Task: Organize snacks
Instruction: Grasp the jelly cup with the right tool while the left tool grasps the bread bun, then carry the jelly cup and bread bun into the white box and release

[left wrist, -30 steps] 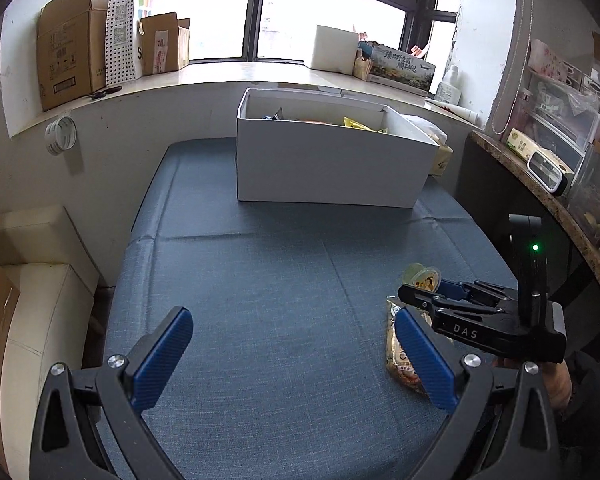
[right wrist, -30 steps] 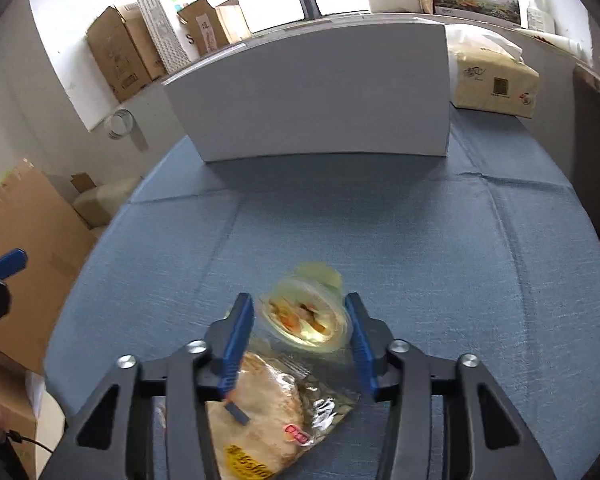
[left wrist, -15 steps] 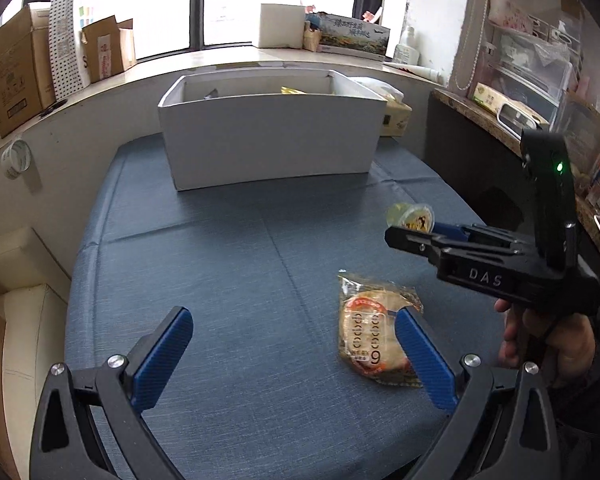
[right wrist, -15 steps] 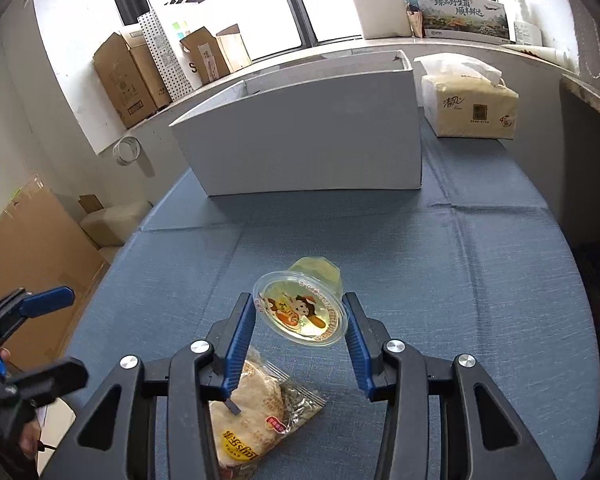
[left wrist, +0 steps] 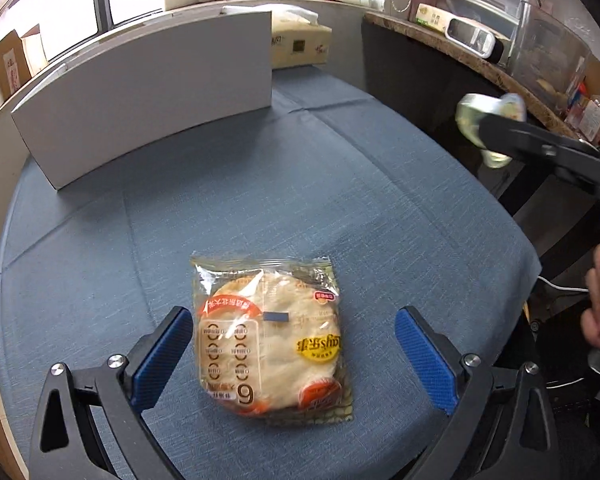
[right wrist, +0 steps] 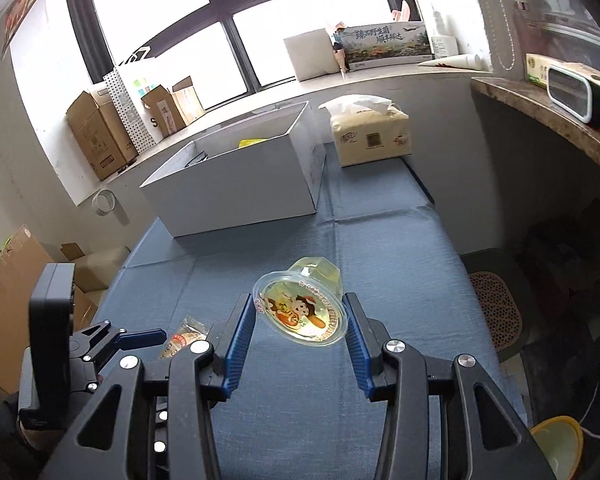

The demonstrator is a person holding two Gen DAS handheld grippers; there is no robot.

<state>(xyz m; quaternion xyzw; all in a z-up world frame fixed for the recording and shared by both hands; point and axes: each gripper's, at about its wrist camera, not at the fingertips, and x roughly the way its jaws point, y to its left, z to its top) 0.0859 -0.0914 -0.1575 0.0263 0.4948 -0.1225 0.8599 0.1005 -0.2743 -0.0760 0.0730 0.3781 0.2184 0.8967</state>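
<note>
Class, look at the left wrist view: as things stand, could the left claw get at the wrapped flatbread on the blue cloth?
Probably yes. The left claw stands open with the wrapped flatbread lying flat between its fingers, nothing over it. The right claw, shut on the jelly cup, is off to the side.

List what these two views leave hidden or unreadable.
- White box contents: right wrist view shows only a yellow scrap; its walls hide the rest. Left wrist view shows only its outside.
- Jelly cup: blurred and partly behind the right gripper in the left wrist view.
- Pastry pack: mostly hidden by the left gripper in the right wrist view.
</note>
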